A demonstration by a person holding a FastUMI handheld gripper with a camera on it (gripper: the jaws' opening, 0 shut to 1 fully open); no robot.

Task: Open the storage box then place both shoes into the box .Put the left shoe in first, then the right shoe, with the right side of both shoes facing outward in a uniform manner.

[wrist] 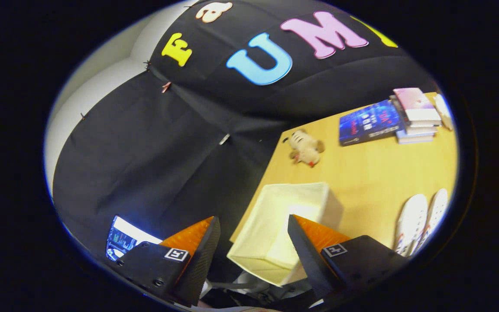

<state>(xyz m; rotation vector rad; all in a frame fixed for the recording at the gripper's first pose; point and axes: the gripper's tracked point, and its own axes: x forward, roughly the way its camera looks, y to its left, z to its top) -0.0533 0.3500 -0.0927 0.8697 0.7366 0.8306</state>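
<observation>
My claw (pixel 254 234) sits nearest, its two orange-and-black fingers (pixel 197 247) spread wide with nothing between them but air; just ahead, seen through the gap, is the storage box (pixel 275 229), a cream fabric bin at the near corner of the table (pixel 362 173), its top open and, as far as I can see in, nothing inside. I judge the opening step done, or nearly so, and the left shoe is what I go for next; the pair of white shoes (pixel 418 221) lies well off to the right of the box, side by side on the table, beyond my right finger. The next move calls for swinging the claw right and down, picking the correct shoe of the pair, and gripping it so that its right side ends up facing outward in the box.

What I can't settle: the shoes are squeezed and partly cut off, so which one is the left, and which way the toes point, I cannot tell; the box's near wall is hidden behind my right finger; no lid is anywhere I can make out. Farther back stand a small plush toy (pixel 306 148) and a stack of books (pixel 388 119); a lit screen (pixel 124 238) glows behind my left finger.
</observation>
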